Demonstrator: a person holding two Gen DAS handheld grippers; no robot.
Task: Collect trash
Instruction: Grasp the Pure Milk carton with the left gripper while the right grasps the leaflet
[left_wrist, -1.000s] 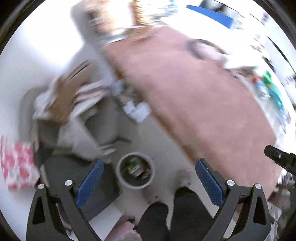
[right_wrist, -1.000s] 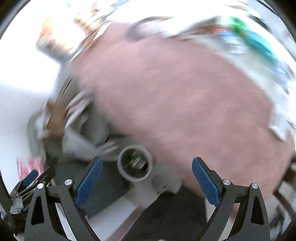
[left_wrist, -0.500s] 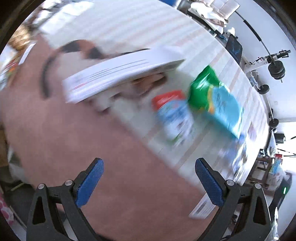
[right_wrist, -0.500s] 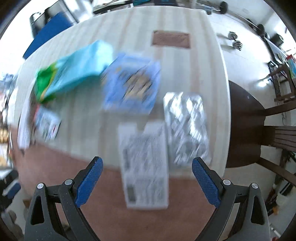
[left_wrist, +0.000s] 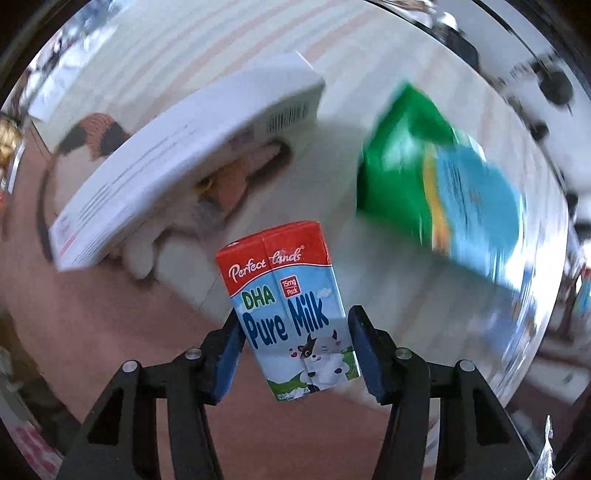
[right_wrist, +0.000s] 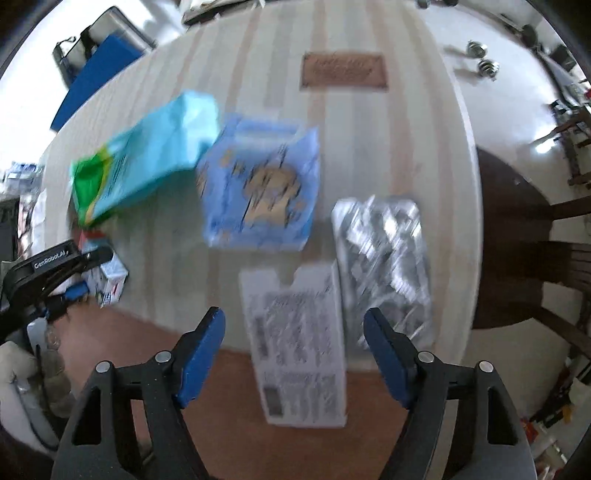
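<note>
Milk carton (left_wrist: 291, 314) sits between my left tool's (left_wrist: 295, 347) pads near the table's (right_wrist: 369, 155) front edge, pinched at its lower sides. Looks light, probably empty, thin walls crush easily. My right tool (right_wrist: 295, 354) hangs spread above a flattened white box (right_wrist: 299, 343).

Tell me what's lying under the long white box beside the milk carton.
Under the white box a cat-patterned item shows, orange, black and white; its middle stays covered by the box. The milk carton sits in the left gripper.
</note>
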